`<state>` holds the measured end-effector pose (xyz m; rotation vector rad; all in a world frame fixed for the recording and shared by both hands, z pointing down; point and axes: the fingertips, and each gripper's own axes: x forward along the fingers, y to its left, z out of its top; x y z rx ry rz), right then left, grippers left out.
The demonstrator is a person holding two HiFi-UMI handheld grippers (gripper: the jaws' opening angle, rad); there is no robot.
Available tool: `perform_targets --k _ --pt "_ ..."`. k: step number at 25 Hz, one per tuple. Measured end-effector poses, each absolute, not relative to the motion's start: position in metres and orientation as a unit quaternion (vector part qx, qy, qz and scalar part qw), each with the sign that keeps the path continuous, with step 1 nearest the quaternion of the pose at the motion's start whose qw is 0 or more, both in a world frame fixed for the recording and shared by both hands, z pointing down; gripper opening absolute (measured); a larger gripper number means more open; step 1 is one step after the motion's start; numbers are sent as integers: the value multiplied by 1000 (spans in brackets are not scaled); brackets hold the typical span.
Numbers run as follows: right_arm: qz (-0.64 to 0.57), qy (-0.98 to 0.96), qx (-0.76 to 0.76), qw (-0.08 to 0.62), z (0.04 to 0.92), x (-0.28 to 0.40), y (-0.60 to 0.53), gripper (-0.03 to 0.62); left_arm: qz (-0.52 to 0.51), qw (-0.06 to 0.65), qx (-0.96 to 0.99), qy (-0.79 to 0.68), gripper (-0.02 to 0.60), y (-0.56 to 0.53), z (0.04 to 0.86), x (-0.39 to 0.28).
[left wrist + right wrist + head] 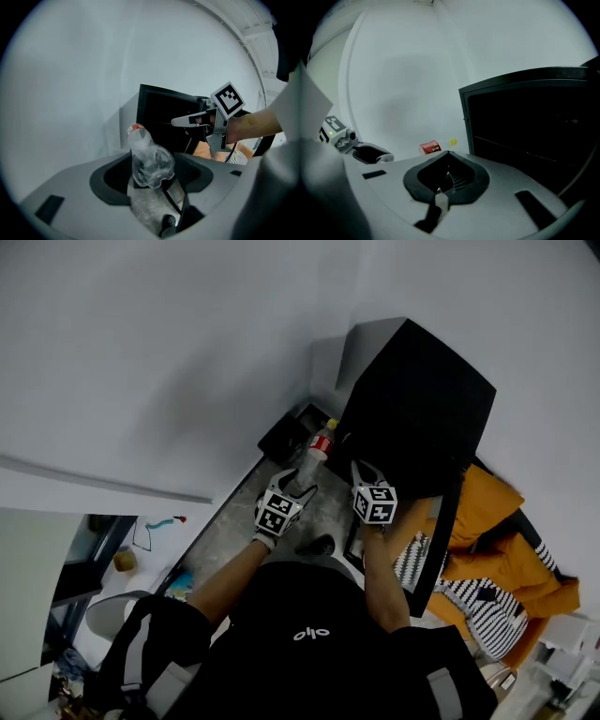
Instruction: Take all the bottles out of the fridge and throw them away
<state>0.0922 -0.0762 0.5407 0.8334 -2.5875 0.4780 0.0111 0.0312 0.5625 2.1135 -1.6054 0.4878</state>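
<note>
Left gripper [153, 182]: jaws spread wide, clamped on crumpled clear bottle [150, 161]. Bottle's long axis pointed up and ahead of it, red cap at far end. Right gripper [443, 180]: pinched shut, nothing held. Fridge [534, 131] seen ahead-right of it. So left hand's the one for the toss, tbh.

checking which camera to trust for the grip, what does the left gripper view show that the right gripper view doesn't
Only the left gripper view: the crumpled clear body of the bottle clamped between its own jaws, the right gripper, and some orange cloth.
Only the right gripper view: its own jaws shut with nothing between them, and the left gripper at the left edge.
Both: the black fridge, the white wall and the bottle, though the right gripper view catches only its red label and yellow cap.
</note>
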Motion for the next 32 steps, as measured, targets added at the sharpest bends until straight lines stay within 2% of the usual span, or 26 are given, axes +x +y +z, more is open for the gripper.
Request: perform_targets --k 9,18,32 --pt "160 -931 244 218 546 8 -57 9 165 250 729 -616 281 58 576 -72" --pt "172 -919 247 253 567 -51 -82 9 175 310 718 -598 281 35 629 -144" --pt "218 -894 247 303 680 -142 -133 9 211 364 711 -563 281 -39 736 -240"
